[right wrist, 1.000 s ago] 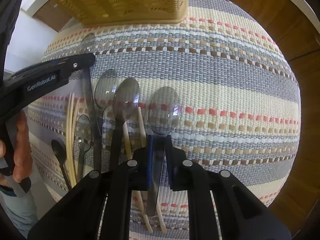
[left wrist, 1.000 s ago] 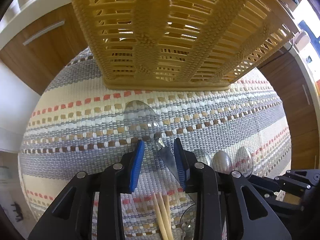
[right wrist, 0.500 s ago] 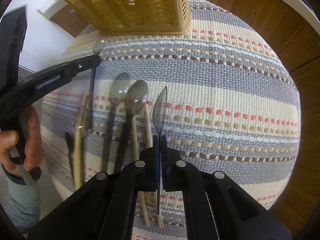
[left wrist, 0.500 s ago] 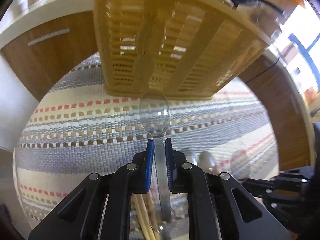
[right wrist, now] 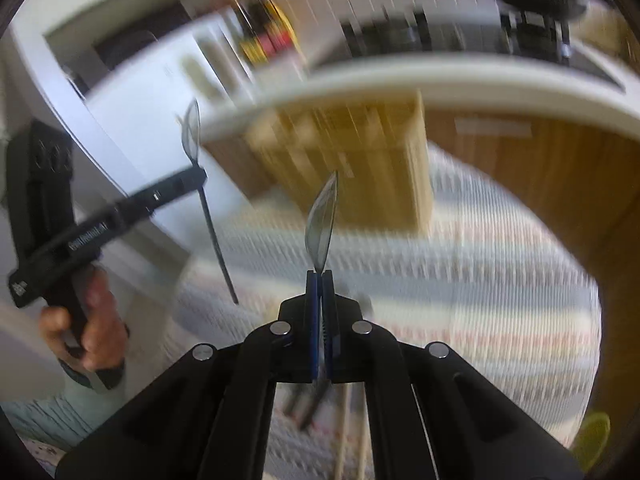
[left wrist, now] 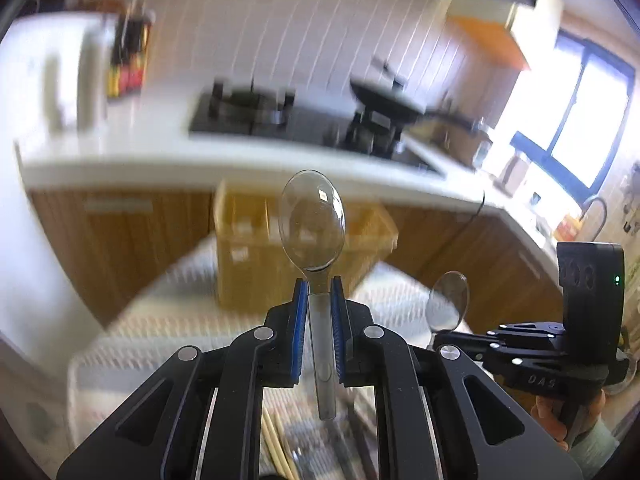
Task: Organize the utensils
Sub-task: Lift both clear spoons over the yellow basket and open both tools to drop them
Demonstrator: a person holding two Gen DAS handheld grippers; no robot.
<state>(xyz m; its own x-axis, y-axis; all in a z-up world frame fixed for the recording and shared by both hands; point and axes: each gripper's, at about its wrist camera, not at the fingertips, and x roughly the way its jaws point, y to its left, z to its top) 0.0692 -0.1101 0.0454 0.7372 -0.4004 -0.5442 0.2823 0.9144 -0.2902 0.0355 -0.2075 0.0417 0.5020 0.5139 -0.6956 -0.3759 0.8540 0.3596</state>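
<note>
My left gripper is shut on the handle of a clear plastic spoon, bowl up and facing the camera, held in the air. In the right wrist view my right gripper is shut on a second clear spoon, seen edge-on. The other gripper shows in each view: the right one with its spoon at the lower right, the left one with its spoon at the upper left. A yellow slatted basket stands blurred on the striped woven mat beyond both grippers.
More utensils and wooden chopsticks lie on the mat under the grippers. Behind the basket runs a white counter with a hob and wooden cabinet fronts. A hand grips the left tool.
Both grippers closed on clear spoons lying on the mat and lifted them up. Both views tilted up from the mat to the basket and kitchen counter.
</note>
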